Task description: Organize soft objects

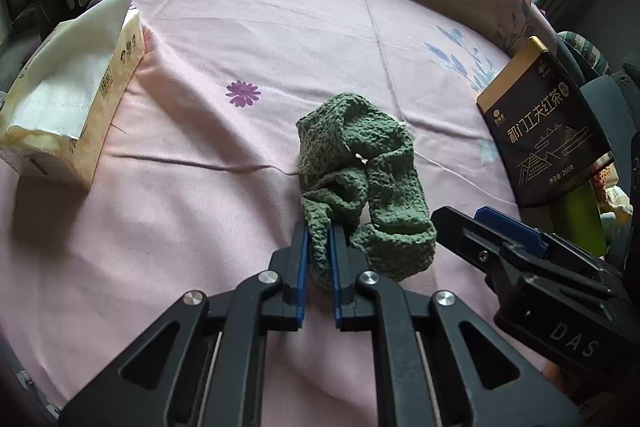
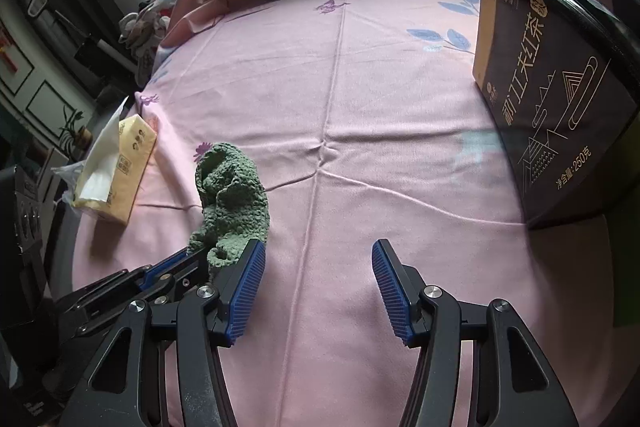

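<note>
The left gripper (image 1: 318, 239) pinches the green cloth (image 1: 360, 163). The right gripper (image 2: 318, 267) is spread, holding nothing. It should grab the loose end gently.

Tea box (image 1: 548, 131) foot — behind right claw (image 1: 472, 223)

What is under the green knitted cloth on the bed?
The green knitted cloth lies crumpled on the pink floral bedsheet, one end clamped in the left gripper. Whatever its folds cover is hidden.
</note>
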{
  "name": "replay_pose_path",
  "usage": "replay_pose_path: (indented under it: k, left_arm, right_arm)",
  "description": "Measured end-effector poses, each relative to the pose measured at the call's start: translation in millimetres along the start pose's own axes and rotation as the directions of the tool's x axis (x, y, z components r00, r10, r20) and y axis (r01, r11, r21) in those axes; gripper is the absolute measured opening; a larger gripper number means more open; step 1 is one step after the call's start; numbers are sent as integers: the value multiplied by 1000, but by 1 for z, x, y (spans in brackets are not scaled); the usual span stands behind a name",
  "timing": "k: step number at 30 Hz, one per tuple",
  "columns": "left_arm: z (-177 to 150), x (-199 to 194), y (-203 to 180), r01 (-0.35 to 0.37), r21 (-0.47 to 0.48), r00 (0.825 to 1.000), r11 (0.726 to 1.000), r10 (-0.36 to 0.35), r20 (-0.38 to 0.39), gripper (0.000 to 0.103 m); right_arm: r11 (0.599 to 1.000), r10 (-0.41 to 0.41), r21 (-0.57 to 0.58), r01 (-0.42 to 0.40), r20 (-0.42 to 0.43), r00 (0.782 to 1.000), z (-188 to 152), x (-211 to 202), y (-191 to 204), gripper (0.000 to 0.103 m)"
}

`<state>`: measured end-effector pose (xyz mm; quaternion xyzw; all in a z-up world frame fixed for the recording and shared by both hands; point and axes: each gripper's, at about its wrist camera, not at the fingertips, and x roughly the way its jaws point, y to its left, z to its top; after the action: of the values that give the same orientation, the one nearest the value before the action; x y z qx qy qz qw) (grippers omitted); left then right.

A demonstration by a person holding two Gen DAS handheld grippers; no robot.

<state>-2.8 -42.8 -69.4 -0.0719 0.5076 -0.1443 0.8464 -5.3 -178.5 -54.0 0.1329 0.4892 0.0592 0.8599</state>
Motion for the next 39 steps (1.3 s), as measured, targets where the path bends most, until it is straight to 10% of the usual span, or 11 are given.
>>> replay_pose_path:
  k: [13, 20, 25, 34, 39]
  left_arm:
    - [0, 0, 6, 41, -10, 999, 999, -41, -13, 9]
    - [3, -12, -2, 93, 11, 994, 996, -93, 51, 2]
    - [11, -62, -37, 209, 98, 951, 973, -226, 212, 2]
    - [32, -122, -186, 353, 441, 822, 825, -499, 275, 4]
    - [35, -88, -265, 311, 528, 846, 790, -483, 225, 7]
  right_arm:
    - [1000, 23, 11, -23, -15, 1000, 10, 26, 4, 57]
    - [996, 85, -26, -86, -6, 996, 8, 33, 16, 1]
    - [989, 146, -8, -146, 111, 983, 10, -18, 7, 1]
    - [986, 66, 99, -133, 502, 863, 2, -176, -80, 1]
    - [958, -105, 279, -70, 567, 817, -6, -212, -160, 1]
